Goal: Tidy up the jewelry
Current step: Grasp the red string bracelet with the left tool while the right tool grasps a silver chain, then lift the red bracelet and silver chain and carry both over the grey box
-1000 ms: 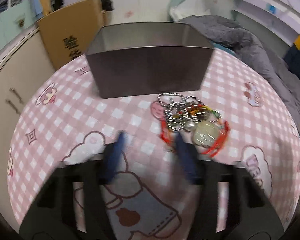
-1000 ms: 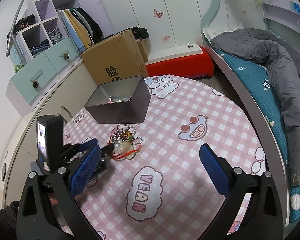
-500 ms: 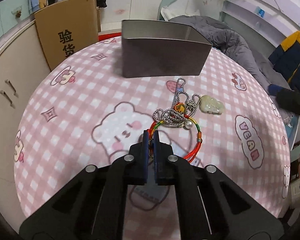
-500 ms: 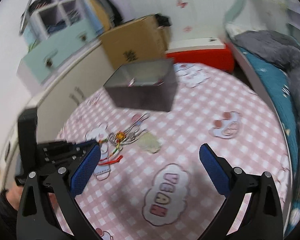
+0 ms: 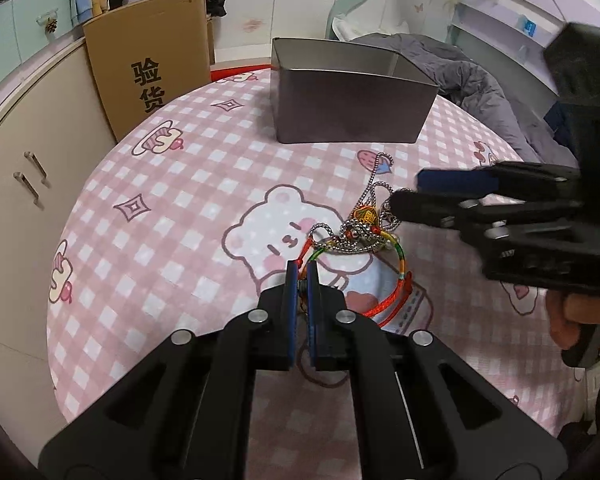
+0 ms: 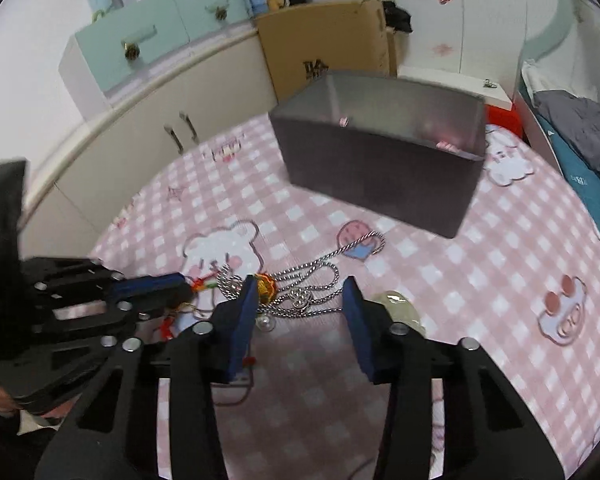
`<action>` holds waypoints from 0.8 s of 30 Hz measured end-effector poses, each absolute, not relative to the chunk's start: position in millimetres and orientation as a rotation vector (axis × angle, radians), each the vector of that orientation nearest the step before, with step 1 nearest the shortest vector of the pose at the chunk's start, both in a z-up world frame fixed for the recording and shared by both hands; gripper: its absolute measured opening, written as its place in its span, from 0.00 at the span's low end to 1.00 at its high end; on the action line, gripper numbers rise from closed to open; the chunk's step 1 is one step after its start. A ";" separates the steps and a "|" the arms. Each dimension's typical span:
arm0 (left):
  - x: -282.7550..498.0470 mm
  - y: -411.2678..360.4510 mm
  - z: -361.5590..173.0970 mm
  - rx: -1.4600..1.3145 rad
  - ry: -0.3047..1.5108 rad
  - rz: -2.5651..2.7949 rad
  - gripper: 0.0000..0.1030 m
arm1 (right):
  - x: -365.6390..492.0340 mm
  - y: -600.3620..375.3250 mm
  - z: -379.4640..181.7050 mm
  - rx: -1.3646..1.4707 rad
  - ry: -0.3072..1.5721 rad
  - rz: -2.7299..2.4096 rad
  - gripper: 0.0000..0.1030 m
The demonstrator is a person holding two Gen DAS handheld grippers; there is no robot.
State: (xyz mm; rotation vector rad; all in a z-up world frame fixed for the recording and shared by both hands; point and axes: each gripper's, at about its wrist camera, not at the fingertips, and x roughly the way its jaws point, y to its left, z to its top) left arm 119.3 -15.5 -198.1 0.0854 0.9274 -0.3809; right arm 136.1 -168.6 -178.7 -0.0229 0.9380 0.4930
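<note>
Between my left tongs (image 5: 303,276) the red cord (image 5: 392,300) of the bracelet is pinched, jaws closed tight on it near its knot. My right tongs (image 6: 300,300) have just been closing; they stand partly open astride the tangle, a stretch of silver chain (image 6: 312,270) and the small orange bead (image 6: 265,285) between the pads, neither pad pressing on them as far as I can tell. In the left view those right tongs (image 5: 410,196) come in from the side over the same heap. Just beyond lies the pale green pendant (image 6: 396,308), partly hidden behind my right finger. Chain loops trail across the pink checked counter (image 5: 180,208) toward the grey bin (image 5: 348,108), which stands well apart from the pile. Something small and pink shows inside the bin, too blurred to name. I judge the job barely begun: the pieces are still knotted together on the counter. Left to do: pull cord and chain apart, then carry each piece to the bin.
</note>
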 end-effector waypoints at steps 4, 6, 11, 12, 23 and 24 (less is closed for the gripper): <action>119.7 -15.5 -200.2 0.085 0.931 -0.379 0.04 | 133.6 -162.3 -190.1 -0.087 0.926 0.482 0.23; 119.6 -15.0 -200.7 0.086 0.931 -0.376 0.04 | 135.4 -166.8 -190.0 -0.071 0.929 0.474 0.17; 121.3 -2.8 -192.9 0.076 0.909 -0.347 0.04 | 132.0 -180.0 -178.7 -0.033 0.894 0.450 0.17; 121.4 1.2 -189.3 0.074 0.901 -0.337 0.04 | 130.7 -186.2 -171.7 -0.010 0.874 0.445 0.17; 128.2 11.9 -146.2 0.076 0.836 -0.390 0.04 | 130.7 -204.3 -105.7 0.068 0.743 0.504 0.17; 129.8 10.2 -149.1 0.053 0.843 -0.406 0.05 | 131.9 -202.7 -106.9 0.059 0.750 0.505 0.17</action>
